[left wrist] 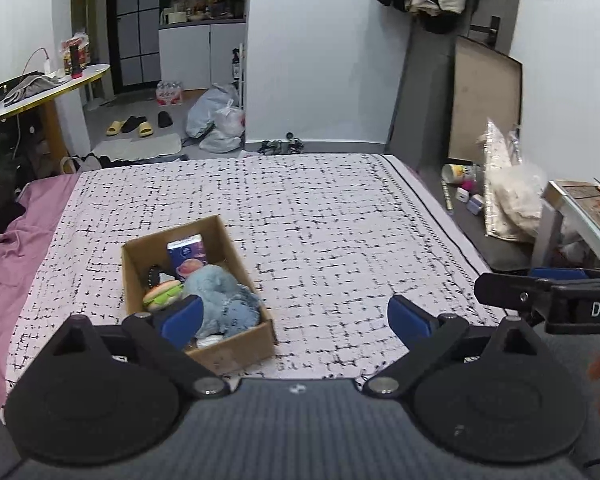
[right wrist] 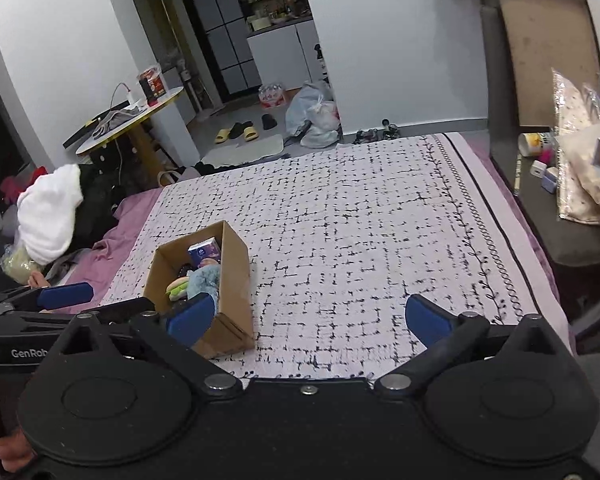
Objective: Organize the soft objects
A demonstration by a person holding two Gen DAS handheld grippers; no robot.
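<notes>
A cardboard box [left wrist: 242, 340] sits on the patterned bed cover [left wrist: 320, 216], near its front left. Inside lie a blue plush toy [left wrist: 220, 300], a burger plush [left wrist: 162, 294] and a purple tissue pack [left wrist: 188, 258]. My left gripper [left wrist: 296, 316] is open and empty, above the bed's near edge, its left finger in front of the box. In the right wrist view the box [right wrist: 232, 300] sits left of centre, and my right gripper [right wrist: 312, 318] is open and empty over the bed cover [right wrist: 360, 220]. Each gripper shows at the edge of the other's view.
A pink sheet [left wrist: 8, 248] and white cloth pile [right wrist: 50, 212] lie left of the bed. A round table [left wrist: 40, 88], slippers [left wrist: 130, 126] and plastic bags [left wrist: 218, 118] are beyond. A board [left wrist: 484, 100], bags and a side table [left wrist: 580, 208] stand at the right.
</notes>
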